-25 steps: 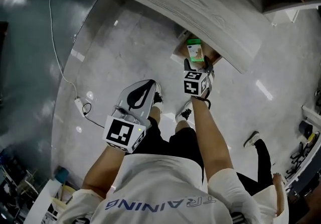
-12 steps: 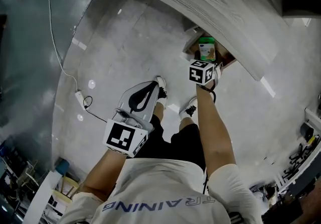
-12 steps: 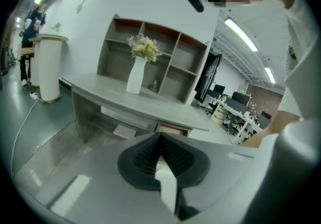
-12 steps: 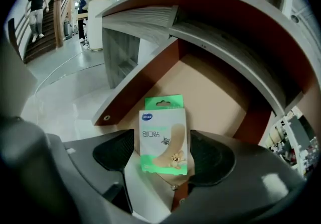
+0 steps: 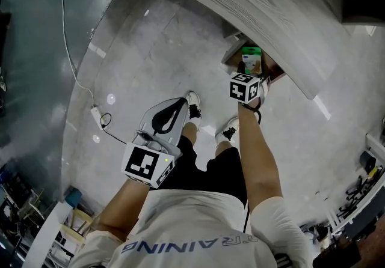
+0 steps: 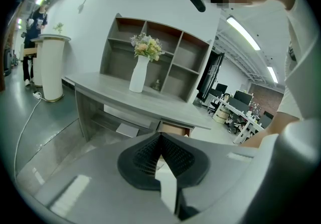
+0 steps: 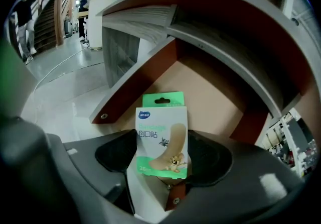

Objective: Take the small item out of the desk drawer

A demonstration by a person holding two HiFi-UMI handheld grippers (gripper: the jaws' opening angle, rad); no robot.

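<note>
A small green and white bandage box [image 7: 161, 140] lies in the open desk drawer [image 7: 145, 85], under the grey desk top [image 5: 252, 2]. My right gripper [image 7: 163, 152] reaches into the drawer with the box between its two dark pads. Its jaws are closing, and a little space still shows beside the left pad. From the head view, the box [image 5: 251, 59] shows just beyond the right gripper [image 5: 255, 76] in the drawer [image 5: 274, 70]. My left gripper [image 5: 174, 107] hangs low over the floor, shut and empty. In its own view the left gripper [image 6: 160, 140] points at the desk [image 6: 150, 102].
A power strip with a white cable [image 5: 96, 118] lies on the floor at the left. The person's shoes [image 5: 191, 107] stand below the drawer. On the desk stand a white vase with flowers [image 6: 138, 70] and a shelf unit [image 6: 170, 52]. A white pedestal [image 6: 49, 67] stands left.
The right gripper has pushed a little farther into the drawer, toward the box. The left gripper has stayed low and hardly moved.
</note>
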